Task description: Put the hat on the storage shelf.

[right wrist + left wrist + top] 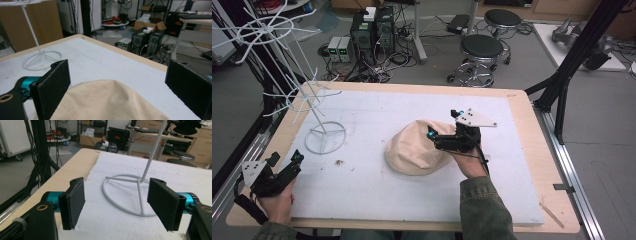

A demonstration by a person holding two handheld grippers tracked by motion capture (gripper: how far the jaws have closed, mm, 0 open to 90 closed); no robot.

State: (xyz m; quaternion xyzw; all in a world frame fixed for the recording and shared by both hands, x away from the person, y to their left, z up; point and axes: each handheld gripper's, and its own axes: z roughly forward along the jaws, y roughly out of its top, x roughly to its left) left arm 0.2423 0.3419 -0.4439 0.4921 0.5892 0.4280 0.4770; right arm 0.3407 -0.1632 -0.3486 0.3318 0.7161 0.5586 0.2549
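Here, cream cap [417, 147] lying crosswise, right tongs [432, 135] agape

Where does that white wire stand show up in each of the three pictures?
High view: white wire stand at the table's left, round base on the white mat.
Left gripper view: its base ring and pole between the open jaws.
Right gripper view: upper left, beyond the beige cloth.
Shared landmark: the white mat.
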